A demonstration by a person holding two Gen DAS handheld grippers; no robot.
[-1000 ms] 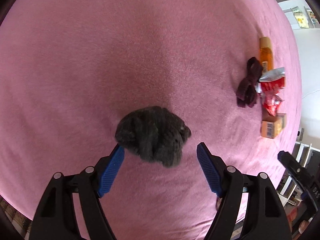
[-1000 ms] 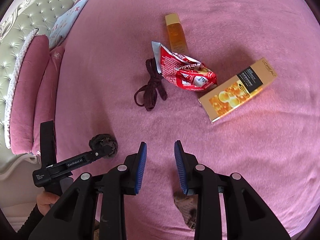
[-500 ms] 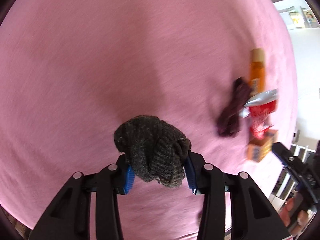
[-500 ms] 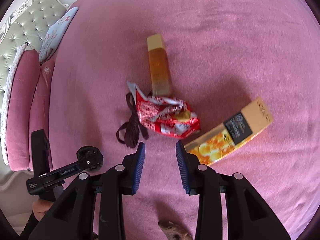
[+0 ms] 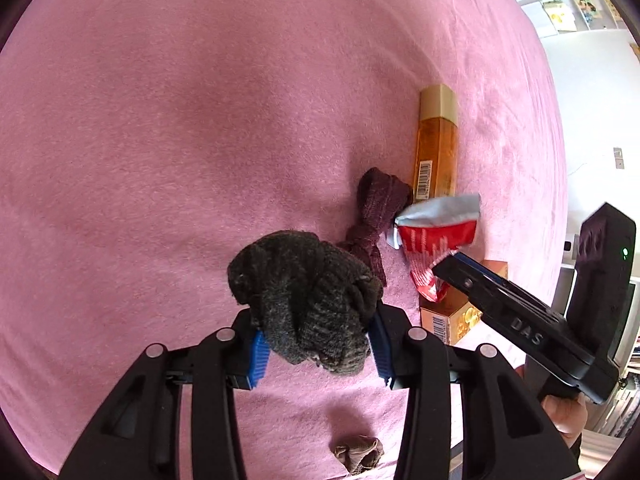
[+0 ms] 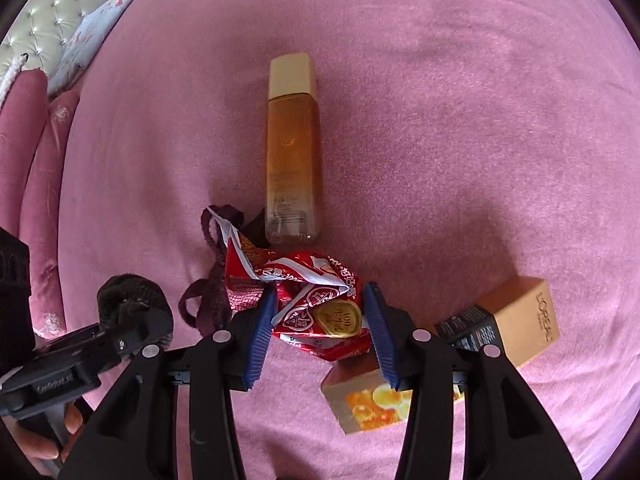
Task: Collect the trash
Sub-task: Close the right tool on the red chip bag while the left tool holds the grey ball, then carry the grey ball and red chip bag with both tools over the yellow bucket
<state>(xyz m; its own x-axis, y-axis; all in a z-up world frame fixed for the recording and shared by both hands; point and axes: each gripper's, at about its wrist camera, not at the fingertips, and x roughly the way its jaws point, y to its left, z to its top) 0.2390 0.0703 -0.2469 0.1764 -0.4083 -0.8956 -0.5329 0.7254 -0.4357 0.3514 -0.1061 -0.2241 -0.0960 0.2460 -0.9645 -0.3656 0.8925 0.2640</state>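
Observation:
My left gripper (image 5: 316, 332) is shut on a dark grey knitted sock wad (image 5: 304, 292), held just above the pink bedspread (image 5: 180, 120). In the right wrist view, my right gripper (image 6: 318, 320) points down over a crumpled red snack wrapper (image 6: 320, 308). Its jaws are opening, with the wrapper lying between the blue pads and no firm pinch visible. An amber bottle (image 6: 294, 160) with a cream cap lies just beyond the wrapper. An orange carton (image 6: 516, 320) lies to the wrapper's right, partly under my right finger. A maroon stocking (image 6: 212, 292) lies to its left.
A small brown fabric wad (image 5: 358, 454) lies on the bedspread near the bed's edge, below my left gripper. Pink pillows (image 6: 36, 168) and a tufted headboard (image 6: 48, 20) are at the far left. Shelves and a white wall (image 5: 592, 100) stand beyond the bed's right side.
My left gripper closed on the grey sock and carried it toward the wrapper pile. My right gripper came forward and down over the red wrapper, and its jaws widened.

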